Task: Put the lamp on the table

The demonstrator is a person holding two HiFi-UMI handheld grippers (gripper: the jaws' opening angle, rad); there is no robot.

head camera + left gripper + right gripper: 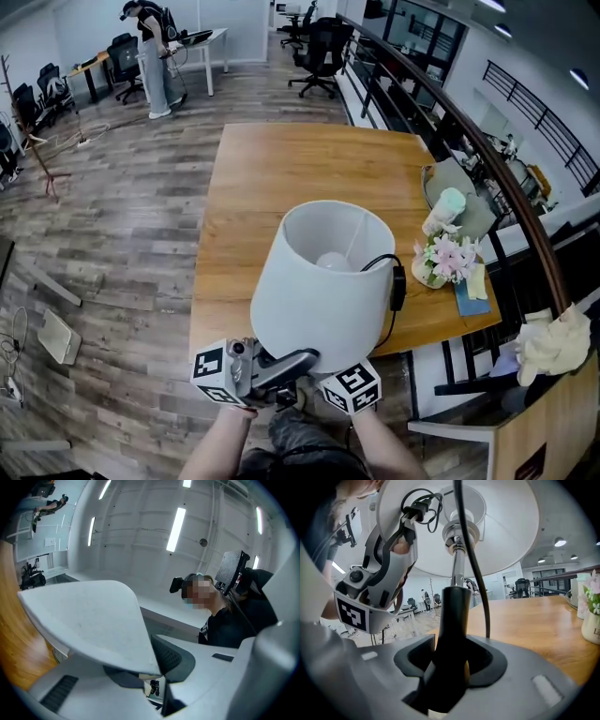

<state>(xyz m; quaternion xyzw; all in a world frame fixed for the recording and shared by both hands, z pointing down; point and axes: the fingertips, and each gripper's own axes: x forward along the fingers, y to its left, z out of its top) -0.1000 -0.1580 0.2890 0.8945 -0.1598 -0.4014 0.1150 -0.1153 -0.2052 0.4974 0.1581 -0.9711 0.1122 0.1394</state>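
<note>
A small white vase of pink flowers stands just beside a flat blue pad. A black wheeled office chair sits on the grey-brown wood-plank floor. A standing person is beside a white desk.

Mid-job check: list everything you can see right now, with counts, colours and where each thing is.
lamp: one, white shade and black stem, held over the table's near edge
cord: one, black, hanging down the shade's right side
table: one, brown wood, centre
flower vase: one, pink and white blooms, table's right edge
blue cloth: one, beside the vase
office chairs: several, black, far end of the room
person: one, dark top, standing at the far left desk
left gripper: one, grey, shut on the shade's rim
right gripper: one, grey, shut on the lamp's stem
</note>
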